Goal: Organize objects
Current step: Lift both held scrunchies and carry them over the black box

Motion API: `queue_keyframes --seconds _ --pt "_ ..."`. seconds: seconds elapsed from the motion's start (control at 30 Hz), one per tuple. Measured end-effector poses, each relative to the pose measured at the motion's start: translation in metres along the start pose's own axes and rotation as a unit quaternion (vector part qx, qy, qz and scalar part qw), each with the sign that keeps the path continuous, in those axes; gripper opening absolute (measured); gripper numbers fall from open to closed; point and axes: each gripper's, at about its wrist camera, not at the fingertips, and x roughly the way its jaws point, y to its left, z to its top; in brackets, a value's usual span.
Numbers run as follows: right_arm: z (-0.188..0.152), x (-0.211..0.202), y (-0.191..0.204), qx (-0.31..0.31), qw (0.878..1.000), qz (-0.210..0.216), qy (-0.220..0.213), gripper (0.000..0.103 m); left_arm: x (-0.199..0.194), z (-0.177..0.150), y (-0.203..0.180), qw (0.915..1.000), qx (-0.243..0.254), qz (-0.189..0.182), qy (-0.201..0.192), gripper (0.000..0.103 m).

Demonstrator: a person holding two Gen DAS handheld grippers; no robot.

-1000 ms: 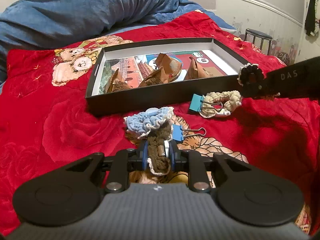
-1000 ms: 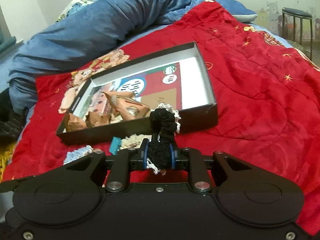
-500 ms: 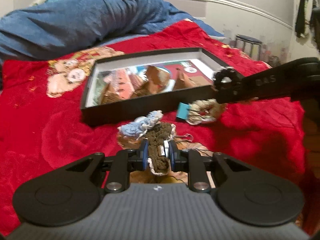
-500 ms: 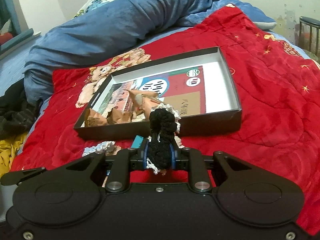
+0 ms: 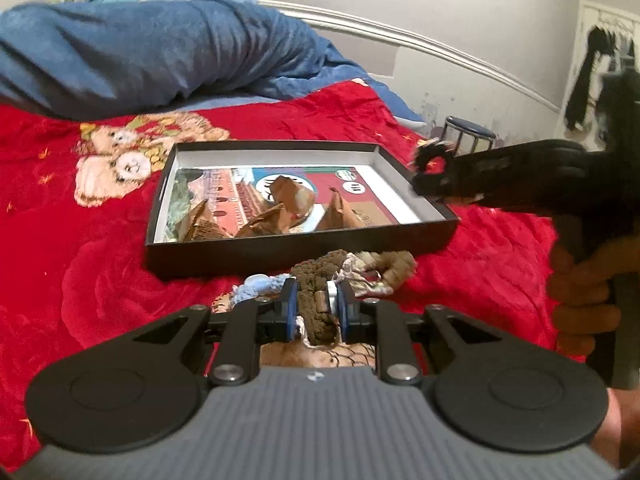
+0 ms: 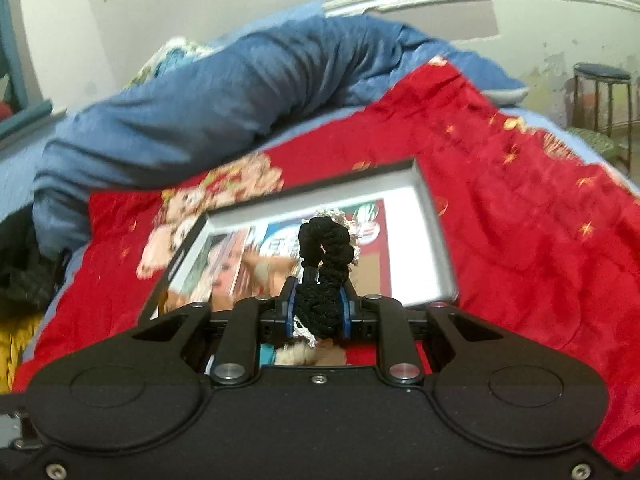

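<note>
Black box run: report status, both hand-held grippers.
Left hand-held gripper shut on brown crochet piece, short of black box. Right hand-held gripper shut on black crochet piece, over box. Path open.

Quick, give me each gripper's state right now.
Left gripper: closed on the brown crocheted piece.
Right gripper: closed on the black crocheted piece, above the box.

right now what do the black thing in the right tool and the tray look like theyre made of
Black piece: looks like crocheted or braided yarn, matte, with knotted loops and a pale lacy edge. Tray: probably cardboard, with thin matte black walls, a white inside and a printed sheet on the floor.
</note>
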Motion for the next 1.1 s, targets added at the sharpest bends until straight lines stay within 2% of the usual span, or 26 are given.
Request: queue_keyframes --seconds 0.07,0.17,0.27,0.43,0.67,1.03,1.1 --pt "0.009 -0.007 -0.002 0.012 1.0 -0.004 -0.022 0.02 -0.001 0.005 0.006 0.9999 -0.012 0.001 -0.012 0.023" --pt "0.02 -0.017 -0.001 0.015 0.998 -0.008 -0.058 0.02 -0.008 0.014 0.012 0.9986 -0.013 0.007 -0.051 0.024" --pt "0.029 -0.022 -0.002 0.023 0.996 -0.01 -0.084 0.02 -0.013 0.03 0.02 0.995 -0.025 -0.031 -0.091 0.024" --pt "0.033 -0.016 0.0 0.017 0.996 -0.005 -0.085 0.02 -0.014 0.064 0.02 0.9889 -0.023 -0.046 -0.14 0.024" --pt "0.039 -0.013 0.0 0.019 0.996 0.003 -0.092 0.02 -0.002 0.085 0.01 0.9857 -0.007 -0.063 -0.156 0.024" --pt "0.06 -0.013 -0.02 0.057 0.991 -0.004 -0.123 0.02 0.003 0.136 0.01 0.9714 -0.003 -0.079 -0.224 0.024" --pt "0.065 -0.012 -0.02 0.057 0.99 -0.004 -0.127 0.02 0.006 0.145 0.011 0.9684 0.004 -0.07 -0.239 0.024"
